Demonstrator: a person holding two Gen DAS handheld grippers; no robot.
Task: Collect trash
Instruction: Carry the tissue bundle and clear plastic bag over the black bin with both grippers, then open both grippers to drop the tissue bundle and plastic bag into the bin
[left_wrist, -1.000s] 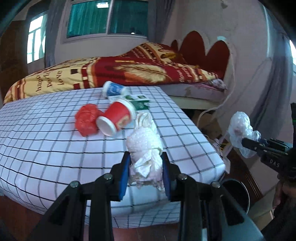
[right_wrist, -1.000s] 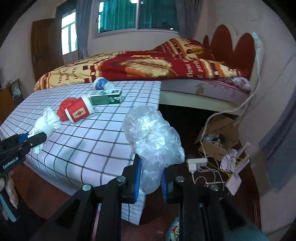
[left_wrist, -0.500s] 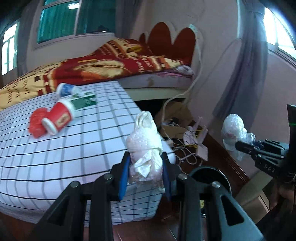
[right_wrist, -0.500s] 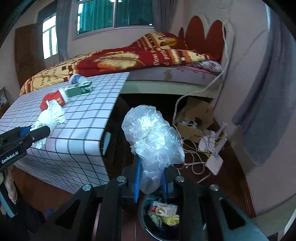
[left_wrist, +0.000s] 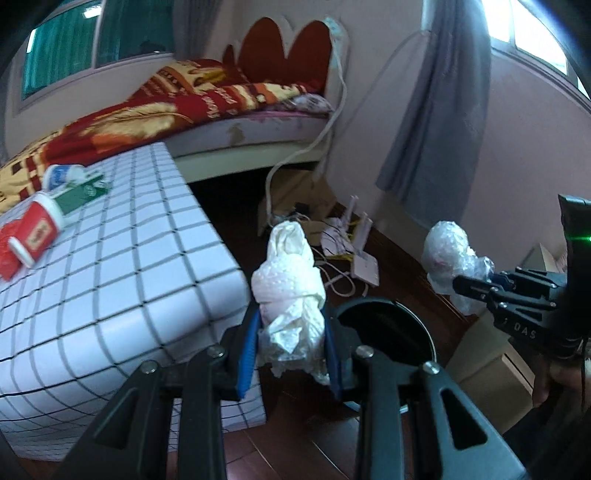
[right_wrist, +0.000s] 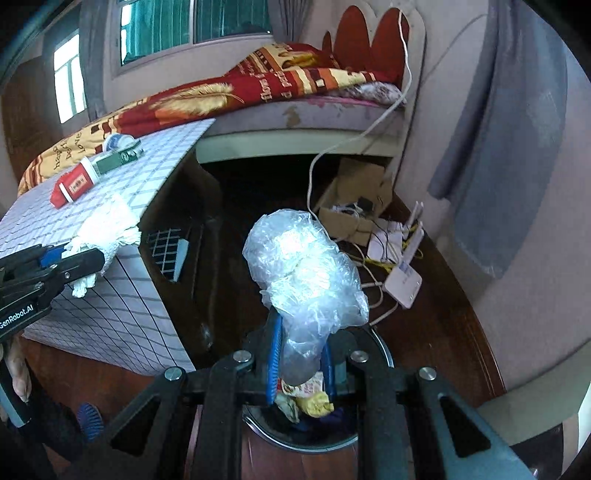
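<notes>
My left gripper (left_wrist: 291, 347) is shut on a crumpled white tissue wad (left_wrist: 290, 291), held beside the corner of the checked table (left_wrist: 110, 288) and just in front of a round black bin (left_wrist: 388, 332) on the floor. My right gripper (right_wrist: 301, 365) is shut on a crumpled clear plastic bag (right_wrist: 306, 273), directly above the same bin (right_wrist: 306, 417), which holds wrappers and other trash. In the left wrist view the right gripper (left_wrist: 476, 288) shows at the right with the bag (left_wrist: 448, 254). In the right wrist view the left gripper (right_wrist: 79, 258) shows at the left with the tissue (right_wrist: 107, 229).
On the table lie a red cup (left_wrist: 37, 232), a green box (left_wrist: 79, 194) and a blue-and-white cup (left_wrist: 61, 175). A bed with a red and yellow blanket (right_wrist: 236, 92) stands behind. A cardboard box (right_wrist: 354, 192), a white router (right_wrist: 402, 280) and cables lie on the wooden floor by the wall.
Both grippers have swung right, away from the table top and downward toward the floor bin, each keeping its hold. The bin has come into view under the right gripper.
</notes>
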